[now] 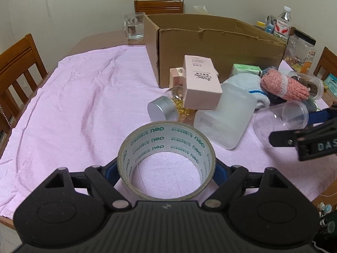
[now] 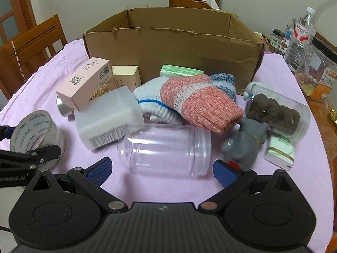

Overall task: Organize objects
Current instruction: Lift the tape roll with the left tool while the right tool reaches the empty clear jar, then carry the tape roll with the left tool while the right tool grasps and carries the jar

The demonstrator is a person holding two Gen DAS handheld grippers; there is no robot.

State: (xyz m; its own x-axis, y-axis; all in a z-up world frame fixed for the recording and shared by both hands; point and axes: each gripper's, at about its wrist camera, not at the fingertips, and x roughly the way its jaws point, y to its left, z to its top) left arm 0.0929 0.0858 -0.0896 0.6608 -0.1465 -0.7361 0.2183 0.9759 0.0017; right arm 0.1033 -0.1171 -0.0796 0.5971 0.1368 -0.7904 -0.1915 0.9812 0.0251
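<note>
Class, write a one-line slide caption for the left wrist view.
Left gripper clamps a roll of tape above the pink cloth, cardboard box beyond.

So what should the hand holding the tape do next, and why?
Probably lift the tape roll and carry it toward the open cardboard box. The left gripper already pinches the roll from both sides, and the box stands behind the clutter.

We are seeing a glossy tape roll [image 1: 166, 154] on a matt, finely dimpled pink cloth [image 1: 73, 97]. The cardboard box [image 2: 172, 48] is looking rough and creased, the clear plastic jar [image 2: 166, 149] smooth and shiny, the frosted plastic container [image 2: 107, 118] dull, and the knitted socks [image 2: 198, 101] coarse. The silver lid [image 1: 161, 111] is showing brushed metal.
</note>
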